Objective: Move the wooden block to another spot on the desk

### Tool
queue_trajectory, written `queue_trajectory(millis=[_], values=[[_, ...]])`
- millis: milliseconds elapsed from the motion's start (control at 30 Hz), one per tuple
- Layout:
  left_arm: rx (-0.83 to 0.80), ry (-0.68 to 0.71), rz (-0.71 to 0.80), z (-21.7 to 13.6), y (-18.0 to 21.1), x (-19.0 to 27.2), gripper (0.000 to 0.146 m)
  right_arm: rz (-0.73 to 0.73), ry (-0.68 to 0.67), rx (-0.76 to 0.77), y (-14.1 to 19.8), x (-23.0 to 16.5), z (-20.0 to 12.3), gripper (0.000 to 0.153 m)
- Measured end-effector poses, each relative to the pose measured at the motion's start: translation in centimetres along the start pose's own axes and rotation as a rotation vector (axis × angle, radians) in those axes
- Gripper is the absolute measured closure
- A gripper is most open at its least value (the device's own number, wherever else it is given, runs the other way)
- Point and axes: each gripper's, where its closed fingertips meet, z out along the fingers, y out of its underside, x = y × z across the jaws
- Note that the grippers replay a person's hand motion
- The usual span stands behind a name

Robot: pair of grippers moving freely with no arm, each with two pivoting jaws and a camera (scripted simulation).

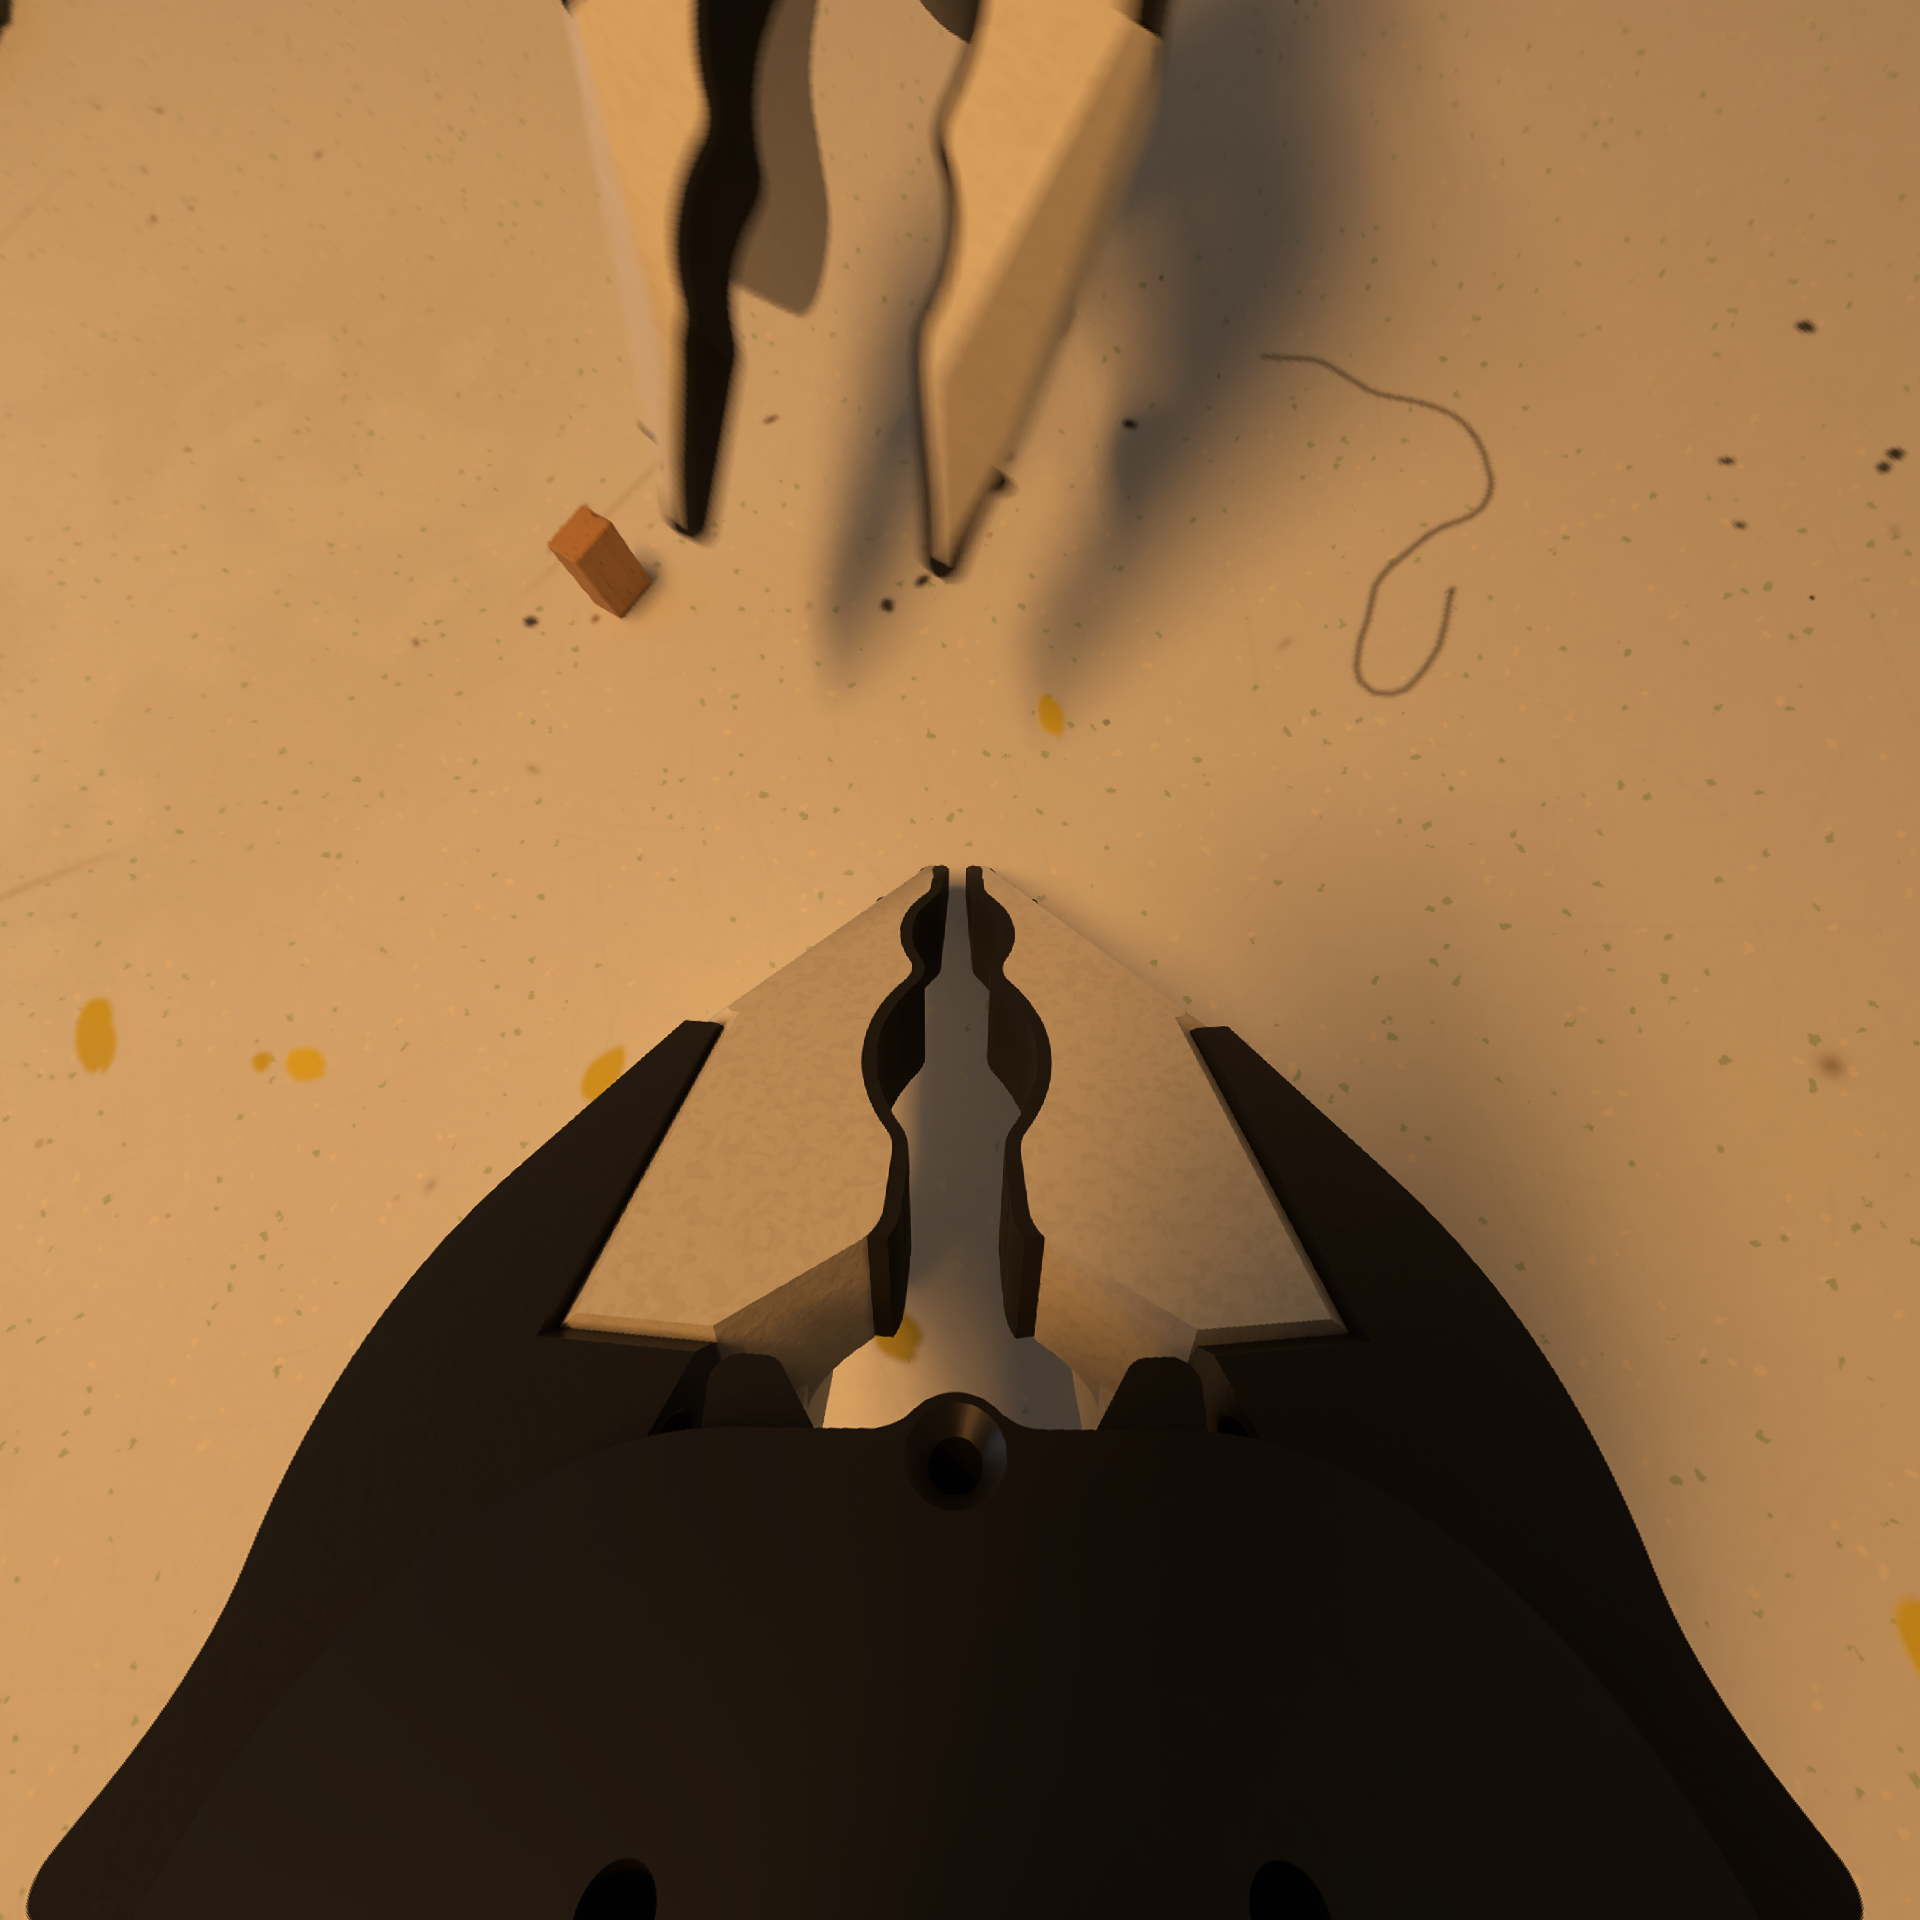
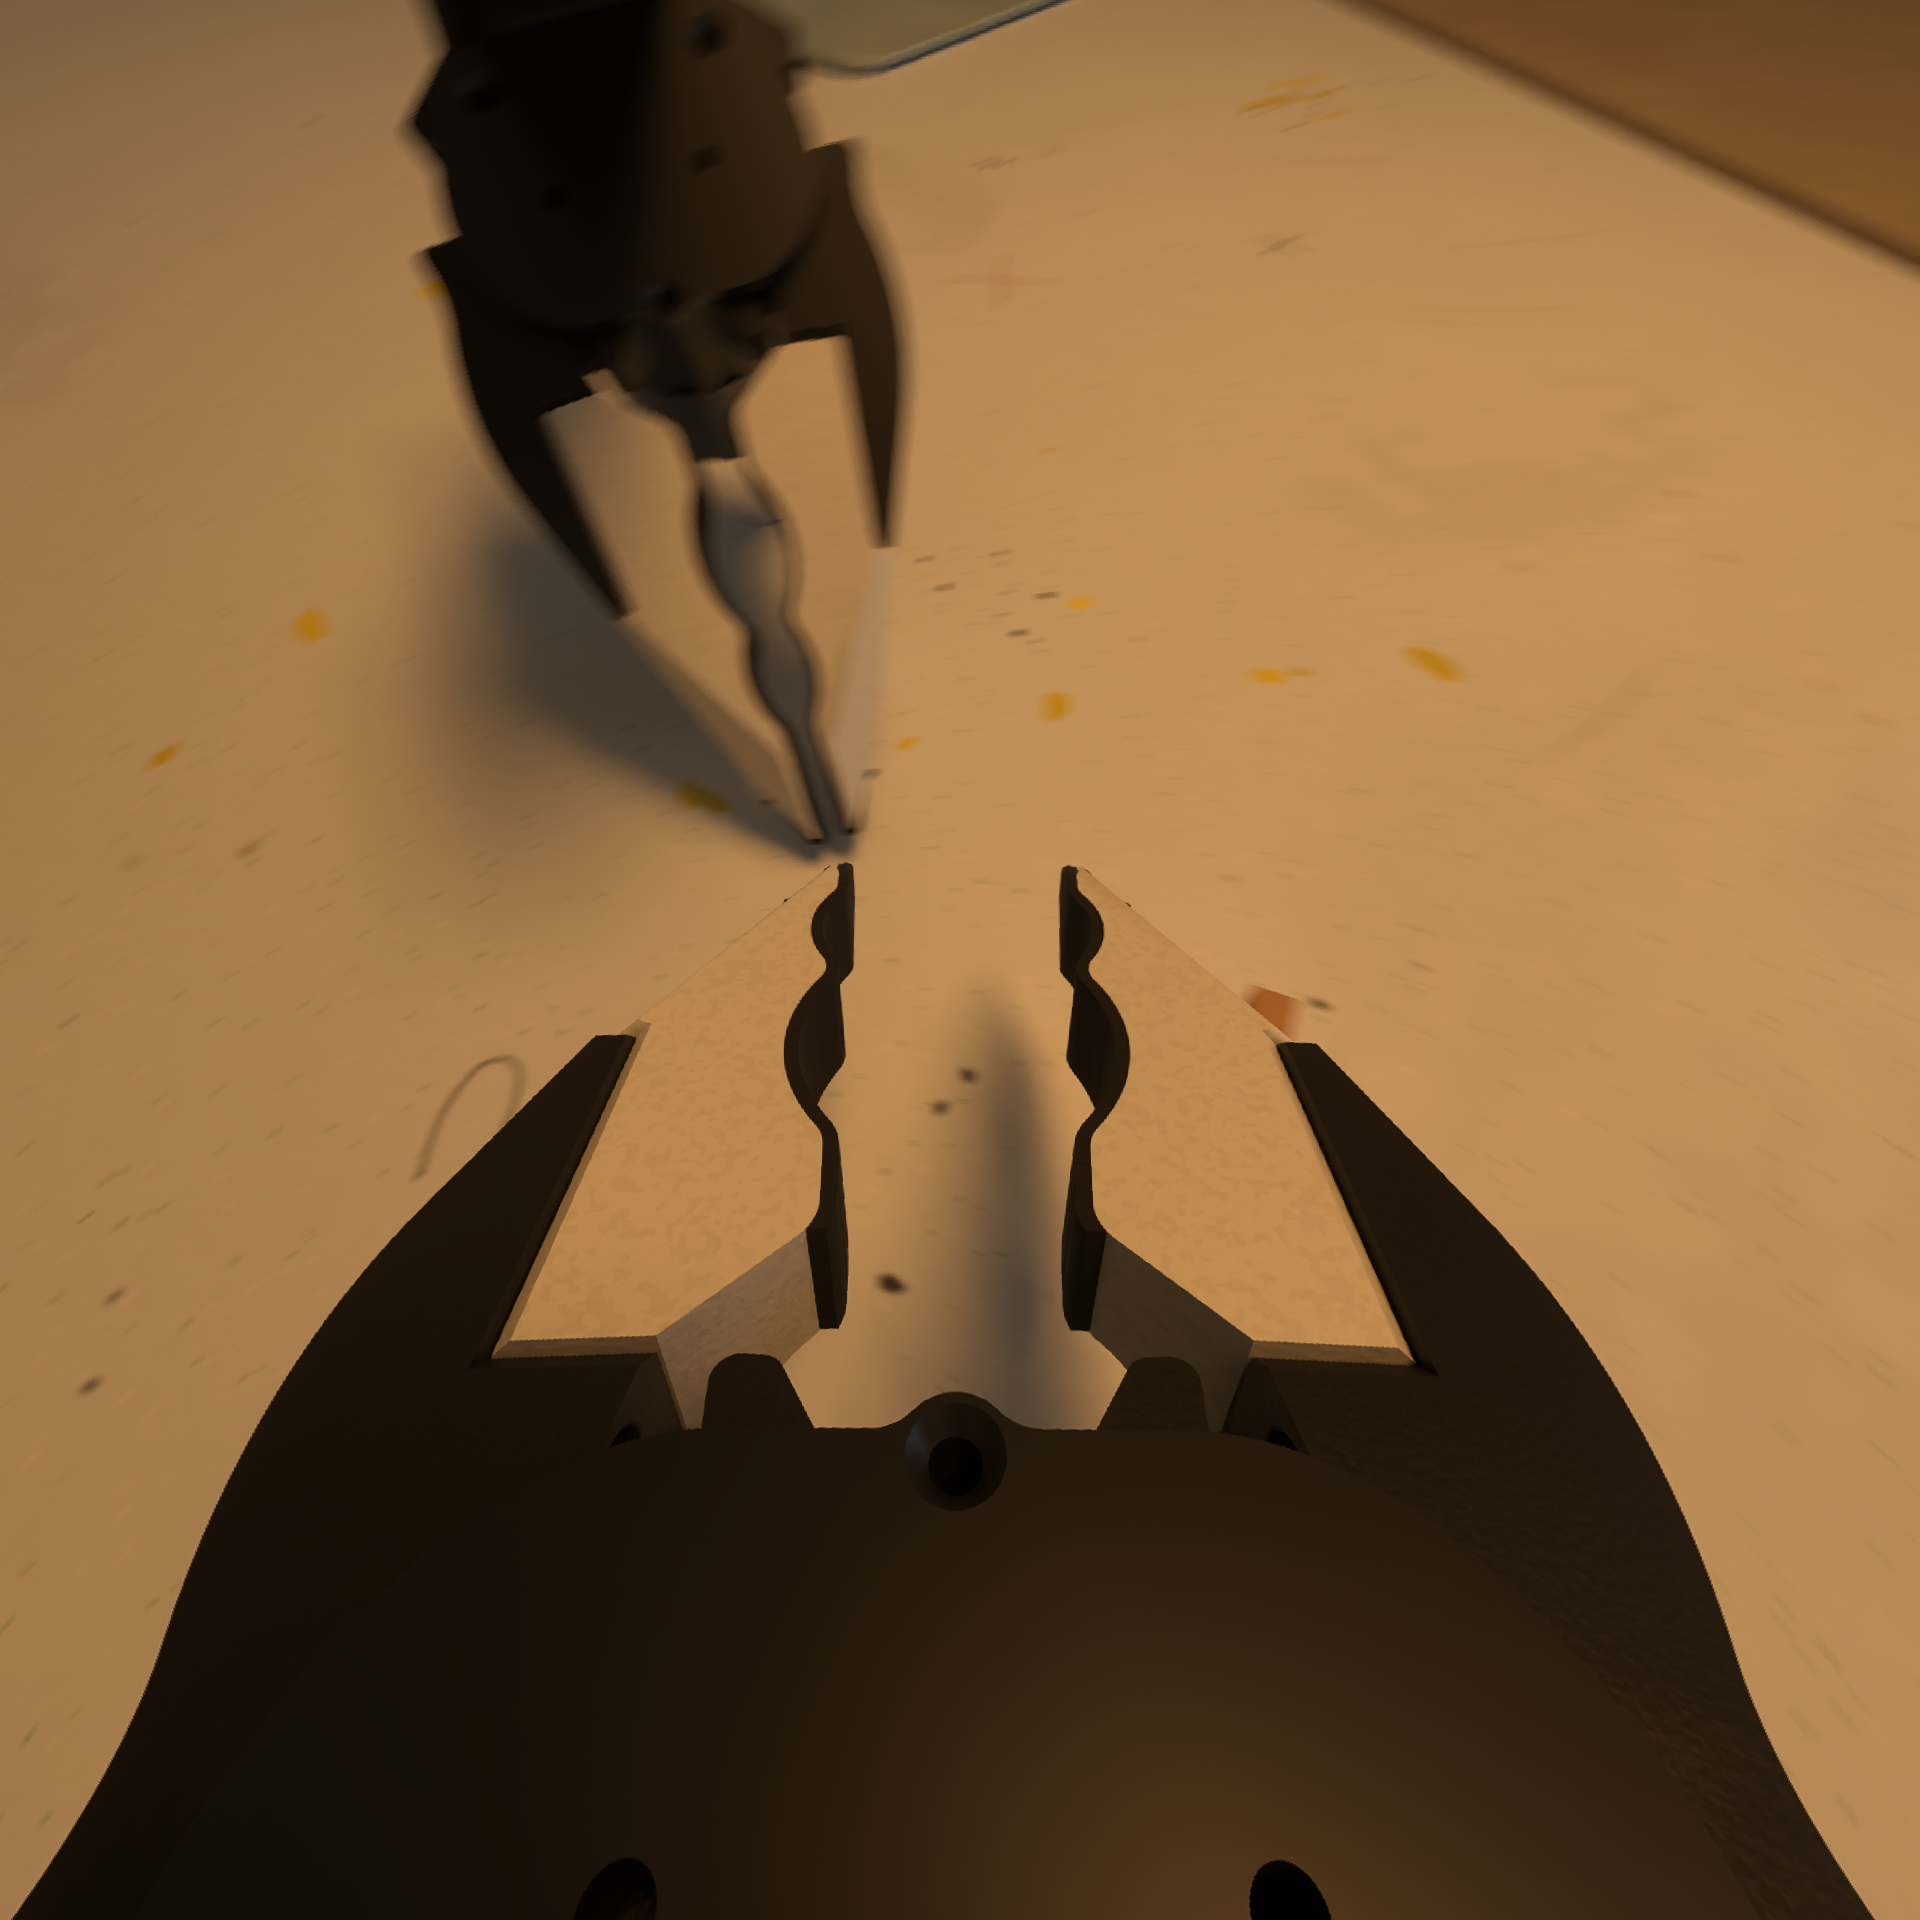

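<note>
The wooden block (image 1: 600,561) is a small orange-brown block lying on the tan desk (image 1: 312,727), seen up and to the left in the left wrist view. My left gripper (image 1: 957,873) is shut and empty, hovering over bare desk well short of the block. My right gripper (image 2: 956,873) is open and empty. In the left wrist view the right gripper (image 1: 816,551) reaches down from the top, its nearer fingertip just right of the block. In the right wrist view only a corner of the block (image 2: 1273,1006) peeks out beside the right finger. The left gripper (image 2: 831,831) shows ahead, shut.
A thin dark thread (image 1: 1423,520) lies curled on the desk at the right; it also shows in the right wrist view (image 2: 468,1112). Yellow and black specks dot the surface. A darker wooden edge (image 2: 1714,125) runs along the far right. A flat pale object (image 2: 914,31) lies at the top.
</note>
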Motion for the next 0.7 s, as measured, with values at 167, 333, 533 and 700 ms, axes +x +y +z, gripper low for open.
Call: queue_trajectory(millis=[167, 333, 533, 700], values=[[0.039, -0.026, -0.051, -0.4, -0.3, -0.6, 0.143, 0.062, 0.332, -0.106, 1.8, 6.0, -2.1, 0.096], [0.036, -0.037, -0.072, -0.4, -0.3, -0.9, 0.143, 0.109, 0.364, -0.213, 3.6, 6.9, -0.8, 0.097], [0.054, -0.030, -0.085, -0.6, -0.5, -0.8, 0.143, 0.125, 0.348, -0.259, 4.1, 7.0, 0.5, 0.116], [0.108, -0.020, -0.128, -1.0, -1.2, -1.0, 0.143, 0.152, 0.326, -0.266, 4.2, 7.0, 0.9, 0.132]])
